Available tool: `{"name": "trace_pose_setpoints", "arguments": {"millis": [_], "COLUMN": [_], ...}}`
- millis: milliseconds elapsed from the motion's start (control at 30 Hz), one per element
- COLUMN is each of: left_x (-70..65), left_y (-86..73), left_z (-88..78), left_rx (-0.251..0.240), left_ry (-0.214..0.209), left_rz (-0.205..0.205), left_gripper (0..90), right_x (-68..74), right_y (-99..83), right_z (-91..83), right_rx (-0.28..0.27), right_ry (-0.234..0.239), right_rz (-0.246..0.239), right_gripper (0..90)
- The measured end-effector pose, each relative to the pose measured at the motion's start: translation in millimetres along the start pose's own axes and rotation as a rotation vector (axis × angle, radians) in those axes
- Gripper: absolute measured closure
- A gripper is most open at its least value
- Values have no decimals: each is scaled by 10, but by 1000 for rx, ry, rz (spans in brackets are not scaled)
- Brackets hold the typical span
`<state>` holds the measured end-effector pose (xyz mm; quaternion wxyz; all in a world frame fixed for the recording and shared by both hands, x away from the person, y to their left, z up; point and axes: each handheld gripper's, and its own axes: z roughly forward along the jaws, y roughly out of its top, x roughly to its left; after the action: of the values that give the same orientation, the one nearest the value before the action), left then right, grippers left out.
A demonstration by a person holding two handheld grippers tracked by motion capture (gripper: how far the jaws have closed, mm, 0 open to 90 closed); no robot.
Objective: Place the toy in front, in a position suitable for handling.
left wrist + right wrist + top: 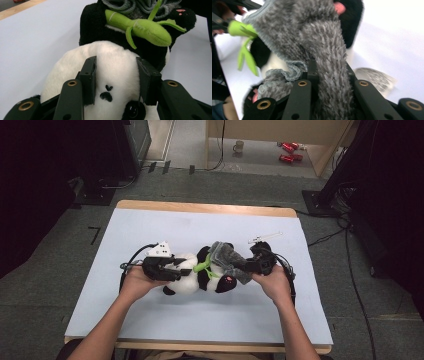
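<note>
Sideways between the grippers lies the plush panda (192,271), long axis running from one to the other. Its white head is clamped in the left gripper (116,80); the right gripper (330,75) is clenched on the grey fuzzy garment (322,42) at its legs.

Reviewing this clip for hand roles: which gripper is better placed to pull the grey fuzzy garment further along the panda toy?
Right. The right gripper is shut on the grey garment, ready to pull. The left gripper clamps the panda's white head, so it likely suits steadying.
</note>
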<state>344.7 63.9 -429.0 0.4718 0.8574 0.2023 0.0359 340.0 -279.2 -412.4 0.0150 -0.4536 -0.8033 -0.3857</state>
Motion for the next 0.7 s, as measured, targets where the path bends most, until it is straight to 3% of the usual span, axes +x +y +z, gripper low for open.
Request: {"name": "trace_pose_setpoints", "arguments": {"millis": [233,400,567,700], "left_x": [15,27,25,26], "left_y": [-1,-7,-7,-5], "left_z": [-8,-19,-18,-15], "left_rx": [0,-4,-4,-5], "left_ry": [2,1,1,3], "left_rz": [-9,-18,-18,-18], "left_gripper": [558,558,559,559], "right_x": [-98,-180,-188,-36], "right_y": [-42,-63,-30,56], "right_z": [-58,-167,-389,-575], "right_rx": [28,46,-19,-94], "right_ry": [-49,-156,-170,-142], "right_rz": [4,16,36,6], "right_gripper": [772,775,777,777]}}
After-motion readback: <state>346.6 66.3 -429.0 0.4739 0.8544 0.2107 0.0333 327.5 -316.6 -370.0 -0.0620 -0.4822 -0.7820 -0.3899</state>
